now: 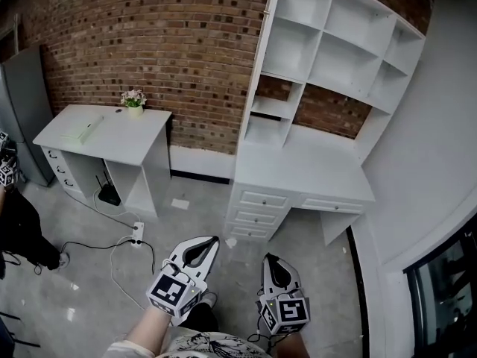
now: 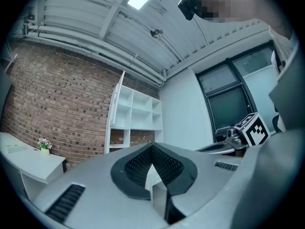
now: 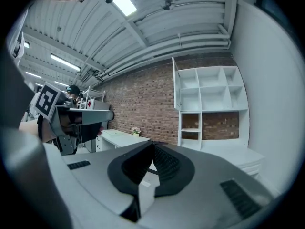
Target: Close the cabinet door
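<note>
A tall white shelf cabinet (image 1: 335, 43) stands on a white desk top (image 1: 305, 166) against the brick wall. Its narrow door (image 1: 262, 43) stands open, edge-on at the unit's left side; the door (image 3: 176, 82) also shows in the right gripper view and the door (image 2: 117, 99) in the left gripper view. Both grippers are low in the head view, well short of the cabinet and pointing toward it. My left gripper (image 1: 215, 239) is shut and empty, as is my right gripper (image 1: 267, 257). In the gripper views the left gripper (image 2: 152, 146) and right gripper (image 3: 153, 144) show pads pressed together.
Drawers (image 1: 257, 207) sit under the desk top. A smaller white desk (image 1: 104, 129) with a potted flower (image 1: 134, 99) stands to the left. A power strip (image 1: 137, 234) and cables lie on the floor. A person (image 1: 15, 222) is at the left edge; a window (image 1: 447, 274) is on the right.
</note>
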Demonstrator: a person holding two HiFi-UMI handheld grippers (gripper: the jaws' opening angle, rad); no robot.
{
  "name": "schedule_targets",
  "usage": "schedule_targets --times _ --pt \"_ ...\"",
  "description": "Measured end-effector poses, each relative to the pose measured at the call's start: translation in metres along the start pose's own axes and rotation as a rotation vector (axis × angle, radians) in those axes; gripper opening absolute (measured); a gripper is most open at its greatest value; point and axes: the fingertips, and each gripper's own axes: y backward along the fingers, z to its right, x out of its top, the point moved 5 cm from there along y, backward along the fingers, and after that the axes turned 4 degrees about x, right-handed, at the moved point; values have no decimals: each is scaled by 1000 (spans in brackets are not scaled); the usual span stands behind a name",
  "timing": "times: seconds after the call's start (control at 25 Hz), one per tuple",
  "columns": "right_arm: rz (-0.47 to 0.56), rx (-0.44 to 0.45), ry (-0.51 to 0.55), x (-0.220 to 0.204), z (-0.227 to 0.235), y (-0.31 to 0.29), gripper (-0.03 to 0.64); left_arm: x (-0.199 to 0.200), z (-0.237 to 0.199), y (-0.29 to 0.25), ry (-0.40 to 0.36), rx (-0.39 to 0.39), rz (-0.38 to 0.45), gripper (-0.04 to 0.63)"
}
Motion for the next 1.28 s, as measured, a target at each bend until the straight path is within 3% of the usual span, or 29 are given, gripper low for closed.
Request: schedule_targets --times 0.28,0.68,1.04,1.28 --pt "-9 -11 2 15 35 -97 6 7 -71 -82 -22 -34 -1 11" --pt "-15 -34 15 37 89 -226 6 10 -184 -185 -17 5 34 11" --pt "-68 -57 6 29 141 -293 6 -21 -215 -268 17 -32 -10 11" --pt "-66 -21 10 32 192 -339 6 -25 -229 -324 9 5 -18 11"
